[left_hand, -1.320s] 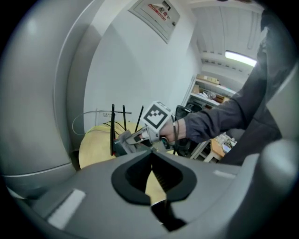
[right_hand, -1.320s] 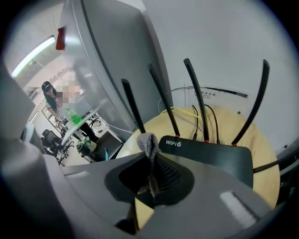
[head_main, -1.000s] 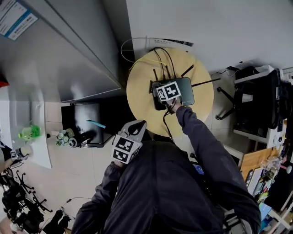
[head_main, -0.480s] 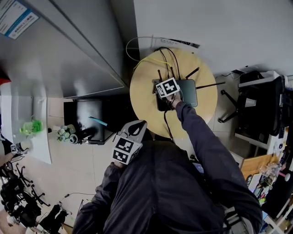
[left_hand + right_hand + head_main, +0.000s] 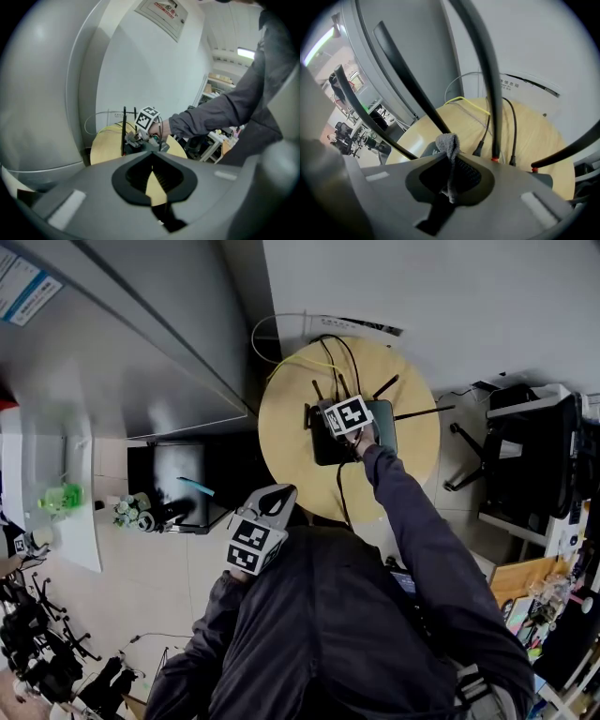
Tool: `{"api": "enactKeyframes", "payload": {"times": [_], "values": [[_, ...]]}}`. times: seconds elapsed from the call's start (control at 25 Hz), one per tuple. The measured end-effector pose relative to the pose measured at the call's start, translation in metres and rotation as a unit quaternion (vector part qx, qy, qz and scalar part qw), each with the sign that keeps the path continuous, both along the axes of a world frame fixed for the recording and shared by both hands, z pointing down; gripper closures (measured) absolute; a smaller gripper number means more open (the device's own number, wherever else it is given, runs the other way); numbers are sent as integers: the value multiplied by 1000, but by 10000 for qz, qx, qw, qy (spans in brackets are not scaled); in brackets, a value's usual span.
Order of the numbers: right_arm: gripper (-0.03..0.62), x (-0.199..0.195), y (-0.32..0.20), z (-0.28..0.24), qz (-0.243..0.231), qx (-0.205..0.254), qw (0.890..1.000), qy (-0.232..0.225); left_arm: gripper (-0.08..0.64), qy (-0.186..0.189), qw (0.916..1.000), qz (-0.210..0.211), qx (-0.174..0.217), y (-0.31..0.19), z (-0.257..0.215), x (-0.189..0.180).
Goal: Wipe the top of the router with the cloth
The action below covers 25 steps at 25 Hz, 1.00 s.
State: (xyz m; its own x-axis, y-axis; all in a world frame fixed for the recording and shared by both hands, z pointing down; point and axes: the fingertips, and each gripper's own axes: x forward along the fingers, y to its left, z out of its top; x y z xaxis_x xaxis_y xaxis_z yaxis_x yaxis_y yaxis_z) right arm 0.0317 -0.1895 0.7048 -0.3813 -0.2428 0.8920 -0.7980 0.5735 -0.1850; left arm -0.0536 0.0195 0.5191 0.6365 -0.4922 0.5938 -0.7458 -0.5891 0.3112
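Observation:
A black router (image 5: 380, 432) with several thin antennas (image 5: 487, 70) lies on a round wooden table (image 5: 291, 427). My right gripper (image 5: 339, 413) rests over the router's left part near its back edge, its marker cube covering the jaws in the head view. In the right gripper view, the right gripper (image 5: 450, 157) is shut on a grey cloth (image 5: 449, 143), whose bunched tip sticks up between the jaws. My left gripper (image 5: 278, 498) hangs close to the person's body, well short of the table. In the left gripper view, the left gripper (image 5: 151, 157) has its jaws together with nothing between them.
A yellow cable (image 5: 464, 99) and black cables (image 5: 512, 126) run off the router's back. Another black cable (image 5: 342, 502) drops over the table's near edge. A tall grey cabinet (image 5: 122, 343) stands left of the table. A black chair (image 5: 525, 446) stands to the right.
The right gripper with the cloth has slid a little toward the router's back edge. The left gripper has stayed where it was.

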Motion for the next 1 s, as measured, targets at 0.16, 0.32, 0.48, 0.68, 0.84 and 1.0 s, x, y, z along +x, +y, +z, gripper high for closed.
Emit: {"api": "enactKeyframes", "payload": {"times": [0.16,0.32,0.48,0.68,0.84,1.0], "values": [[569,22,-4,0,149,23,9999,20,560,-28,10000,68,-23,1,0,9],[569,48,-8,-1,312,62,9995,40,560,-62,9999,120,-26,2,0,15],[569,76,-12,-1,517,92,9986,76,560,-96,9998,155,-10,3,1,18],[569,118,-15,0,770,160,9967,198,560,-161,9997,194,-18,6,0,22],[569,151,-18,0,981,184,9946,279,560,-200,9996,200,-3,6,0,25],[569,170,-21,1,1143,197,9927,320,560,-245,9995,188,-3,6,0,24]]}}
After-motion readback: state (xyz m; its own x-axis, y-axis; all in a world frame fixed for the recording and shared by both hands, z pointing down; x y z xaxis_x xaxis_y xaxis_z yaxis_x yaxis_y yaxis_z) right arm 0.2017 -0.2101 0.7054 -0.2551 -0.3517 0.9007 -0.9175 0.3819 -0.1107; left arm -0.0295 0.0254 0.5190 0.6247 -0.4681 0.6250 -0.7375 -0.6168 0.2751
